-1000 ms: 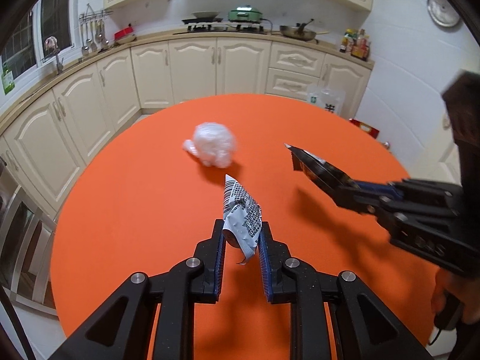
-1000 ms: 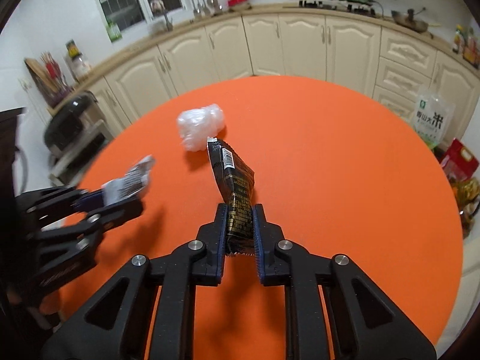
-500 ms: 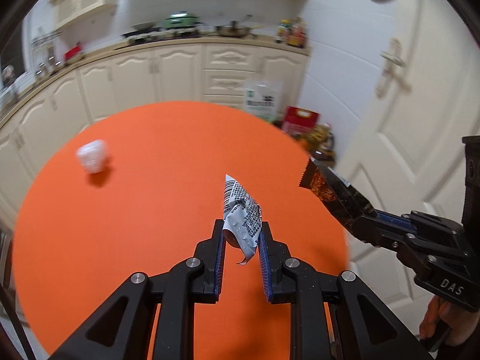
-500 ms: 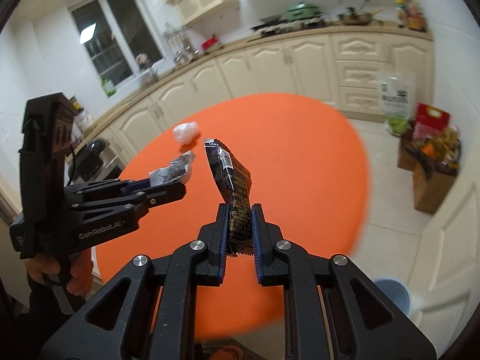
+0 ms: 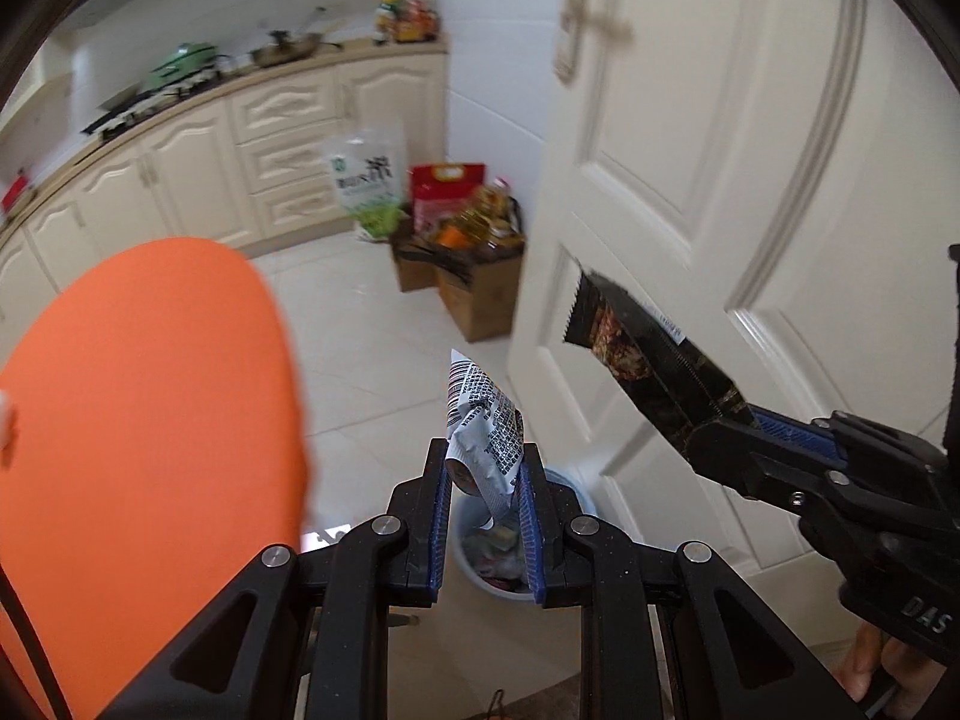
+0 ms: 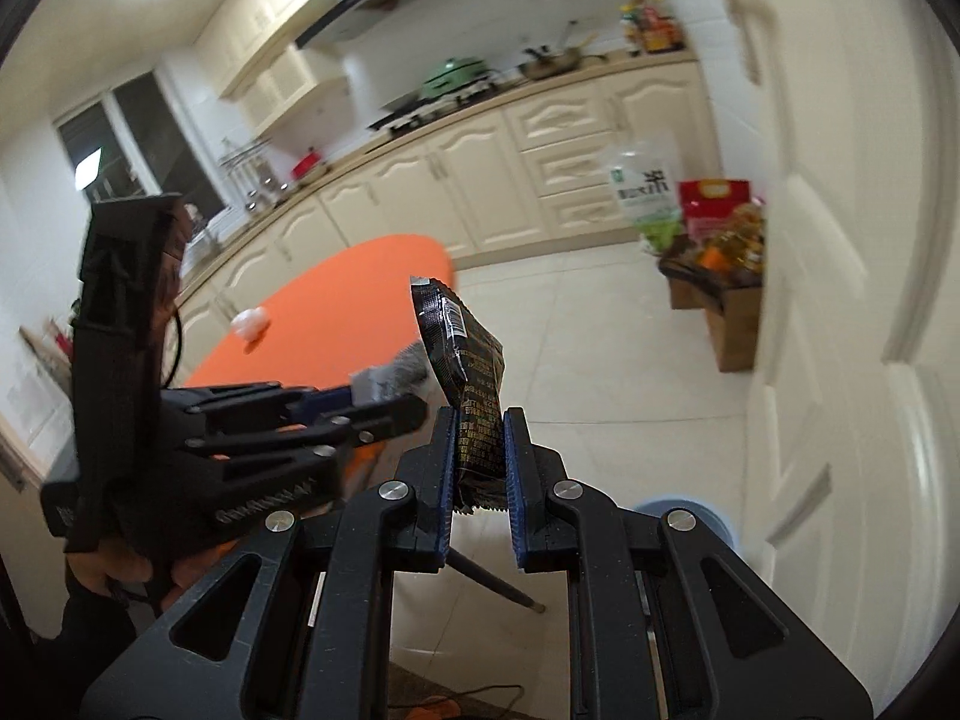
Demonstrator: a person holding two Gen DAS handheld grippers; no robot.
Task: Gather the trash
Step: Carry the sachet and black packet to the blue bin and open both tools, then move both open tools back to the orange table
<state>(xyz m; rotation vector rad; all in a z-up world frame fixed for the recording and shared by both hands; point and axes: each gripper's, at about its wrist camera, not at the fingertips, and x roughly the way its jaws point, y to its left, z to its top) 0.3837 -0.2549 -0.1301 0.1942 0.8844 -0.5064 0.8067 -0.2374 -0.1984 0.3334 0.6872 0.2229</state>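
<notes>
Compared with one second earlier, both wrappers have left the orange table and now hang over the white tiled floor beside a white door. Left gripper: jaws clenched on a crumpled silver wrapper, its long axis pointing up and away, above a blue waste bin holding trash. Right gripper: jaws clamped on a black wrapper, long axis rising and leaning left. A white wad lies on the table; cream cabinets line the far wall.
</notes>
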